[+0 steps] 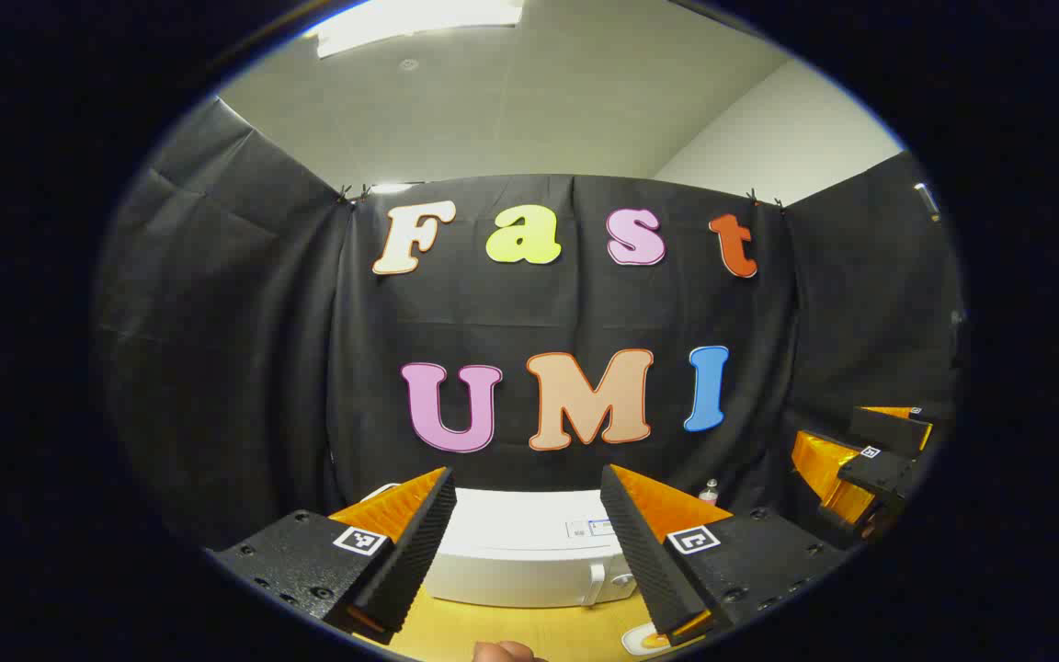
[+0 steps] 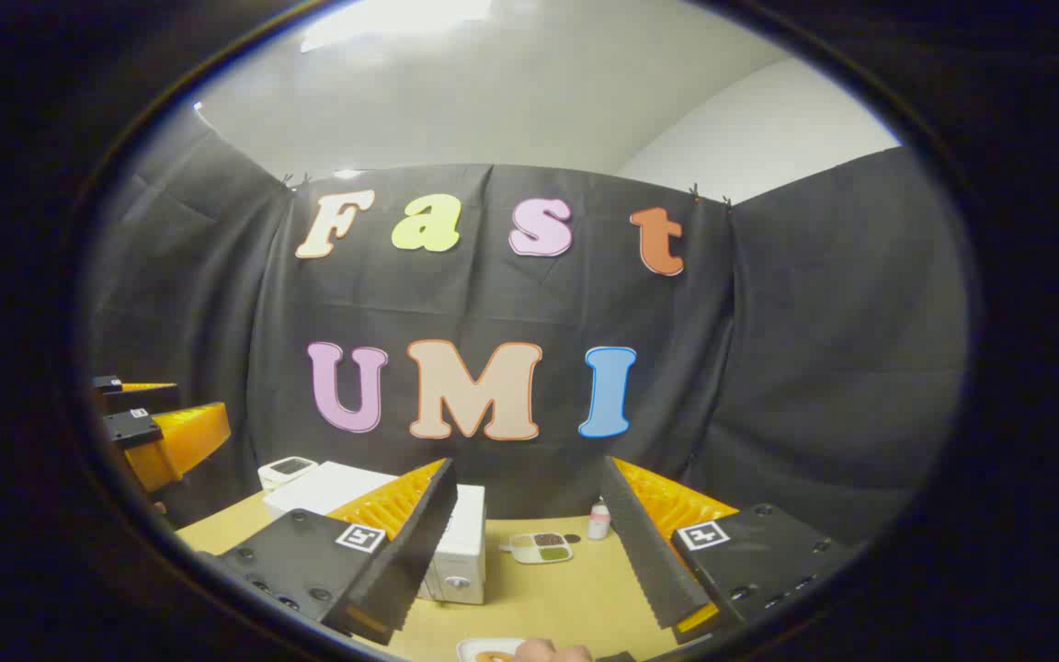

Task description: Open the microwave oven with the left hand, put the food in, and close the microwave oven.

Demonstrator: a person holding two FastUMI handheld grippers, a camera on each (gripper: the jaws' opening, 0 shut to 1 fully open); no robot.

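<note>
Tabletop (image 2: 575, 598) of pale yellow wood runs to the black cloth wall at its far edge, with bare surface in front of the microwave oven (image 1: 529, 552). That white, smooth-sided box stands closed at the far edge, its door handle (image 1: 595, 583) facing forward; in the right gripper view it sits toward the far left corner. The left claw (image 1: 529, 552) hangs above the near edge, its ridged black-and-orange fingers wide apart and holding nothing. The right claw (image 2: 529, 556) is likewise spread and empty. A small sectioned tray (image 2: 540, 547) and a little white bottle (image 2: 598, 520) rest near the far edge. A white plate (image 2: 493, 651) of food lies at the near edge, cut off, its contents hard to make out.
</note>
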